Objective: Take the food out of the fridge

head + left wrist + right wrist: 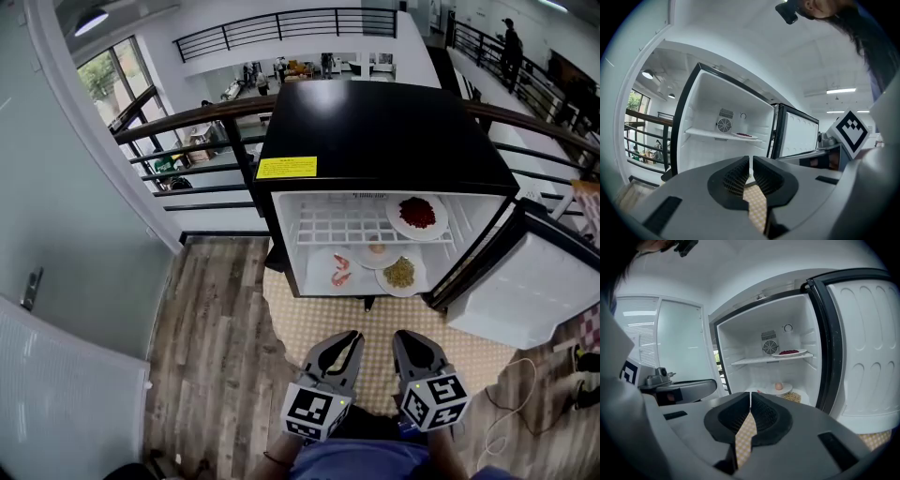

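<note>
A small fridge point(375, 141) with a black top stands open in front of me. On its upper wire shelf lies a plate of red food point(417, 214) point(789, 352) point(744, 136). Below are a plate of shrimp point(341, 269), a plate with an egg point(377, 251) point(778, 386) and a plate of yellowish grains point(400, 274) point(791, 397). My left gripper point(352, 337) point(750, 162) and right gripper point(406, 337) point(750, 397) hang side by side short of the opening, both shut with nothing between the jaws.
The fridge door point(525, 281) swings open to the right. A yellow patterned mat point(309, 323) lies under the fridge on the wood floor point(206, 328). A black railing point(187, 141) runs behind, a pale wall point(66, 234) is on the left, and a cable point(511, 394) lies at the right.
</note>
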A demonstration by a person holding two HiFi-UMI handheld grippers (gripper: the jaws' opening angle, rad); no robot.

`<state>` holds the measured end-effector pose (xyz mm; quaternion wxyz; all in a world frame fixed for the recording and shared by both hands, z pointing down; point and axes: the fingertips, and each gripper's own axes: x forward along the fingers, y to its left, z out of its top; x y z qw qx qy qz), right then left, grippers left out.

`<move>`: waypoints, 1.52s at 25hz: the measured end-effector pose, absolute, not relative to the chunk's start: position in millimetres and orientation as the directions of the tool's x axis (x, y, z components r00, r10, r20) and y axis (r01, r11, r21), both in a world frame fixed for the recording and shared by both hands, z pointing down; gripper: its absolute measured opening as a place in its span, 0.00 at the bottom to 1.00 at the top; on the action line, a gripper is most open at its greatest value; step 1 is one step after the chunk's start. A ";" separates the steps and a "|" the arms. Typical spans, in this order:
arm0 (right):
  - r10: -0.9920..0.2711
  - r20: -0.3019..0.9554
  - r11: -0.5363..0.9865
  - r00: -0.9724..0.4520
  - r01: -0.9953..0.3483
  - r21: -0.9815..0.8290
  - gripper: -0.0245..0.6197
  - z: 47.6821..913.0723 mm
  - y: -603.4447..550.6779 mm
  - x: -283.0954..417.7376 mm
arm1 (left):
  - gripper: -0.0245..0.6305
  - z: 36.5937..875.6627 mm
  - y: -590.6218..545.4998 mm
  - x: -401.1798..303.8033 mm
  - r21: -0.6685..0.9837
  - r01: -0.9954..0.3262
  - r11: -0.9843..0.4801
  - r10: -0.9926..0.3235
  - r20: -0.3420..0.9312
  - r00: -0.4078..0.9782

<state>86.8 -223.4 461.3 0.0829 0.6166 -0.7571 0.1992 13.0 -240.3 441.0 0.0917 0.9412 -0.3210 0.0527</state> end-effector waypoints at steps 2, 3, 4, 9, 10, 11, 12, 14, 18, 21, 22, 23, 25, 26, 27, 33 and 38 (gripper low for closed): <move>-0.897 0.378 0.156 -0.230 -0.964 -0.217 0.07 467.4 -232.1 95.2 | 0.07 447.5 -254.3 15.8 0.153 -0.629 -0.762 -0.608 0.165 0.777; -0.894 0.382 0.155 -0.233 -0.962 -0.224 0.07 470.8 -235.9 99.2 | 0.07 451.0 -261.7 17.3 0.163 -0.636 -0.754 -0.615 0.165 0.771; -0.892 0.387 0.155 -0.235 -0.961 -0.229 0.08 474.4 -240.0 102.9 | 0.07 454.8 -269.3 19.1 0.173 -0.641 -0.748 -0.619 0.167 0.768; -0.876 0.418 0.160 -0.240 -0.963 -0.217 0.08 493.5 -267.1 122.5 | 0.07 475.9 -308.1 32.8 0.151 -0.644 -0.750 -0.611 0.215 0.762; -0.875 0.422 0.158 -0.238 -0.964 -0.216 0.07 496.9 -273.6 127.2 | 0.07 480.4 -314.8 36.5 0.144 -0.642 -0.753 -0.607 0.227 0.762; -0.874 0.424 0.155 -0.237 -0.963 -0.219 0.07 500.1 -280.1 131.9 | 0.07 485.0 -320.8 40.3 0.139 -0.640 -0.755 -0.602 0.240 0.762; -0.873 0.426 0.153 -0.239 -0.962 -0.226 0.07 503.3 -286.7 136.3 | 0.07 489.6 -326.0 44.1 0.138 -0.638 -0.757 -0.596 0.252 0.762; -0.869 0.429 0.151 -0.246 -0.958 -0.245 0.08 509.4 -299.8 144.1 | 0.07 498.3 -334.8 52.1 0.141 -0.635 -0.760 -0.587 0.271 0.763; -0.867 0.427 0.155 -0.256 -0.954 -0.257 0.08 519.4 -327.8 157.1 | 0.07 514.0 -352.7 69.4 0.142 -0.624 -0.769 -0.568 0.298 0.767; -0.863 0.425 0.152 -0.275 -0.942 -0.301 0.08 527.7 -347.1 163.8 | 0.09 526.1 -365.3 81.4 0.143 -0.615 -0.775 -0.550 0.327 0.769; -0.862 0.421 0.148 -0.283 -0.934 -0.324 0.08 530.7 -352.8 165.4 | 0.11 529.8 -368.9 84.7 0.144 -0.613 -0.777 -0.544 0.337 0.769; -0.863 0.415 0.142 -0.288 -0.927 -0.348 0.08 533.7 -358.2 167.0 | 0.13 533.2 -372.5 87.8 0.145 -0.609 -0.779 -0.538 0.345 0.770; -0.863 0.412 0.121 -0.292 -0.912 -0.392 0.08 541.1 -368.1 170.5 | 0.15 539.1 -379.7 93.4 0.155 -0.605 -0.781 -0.527 0.356 0.772; -0.859 0.419 0.108 -0.293 -0.905 -0.412 0.08 546.2 -372.7 171.8 | 0.16 542.0 -383.4 95.7 0.162 -0.604 -0.780 -0.523 0.360 0.772; -0.853 0.430 0.096 -0.297 -0.898 -0.430 0.08 552.1 -377.1 172.5 | 0.16 544.9 -387.0 97.7 0.170 -0.604 -0.778 -0.519 0.365 0.772; -0.827 0.469 0.019 -0.311 -0.849 -0.528 0.21 580.4 -398.7 169.9 | 0.16 560.8 -398.6 103.3 0.199 -0.604 -0.772 -0.499 0.398 0.770; -0.824 0.493 -0.080 -0.278 -0.805 -0.587 0.24 594.9 -416.6 173.5 | 0.16 568.8 -403.3 105.2 0.210 -0.597 -0.774 -0.484 0.411 0.772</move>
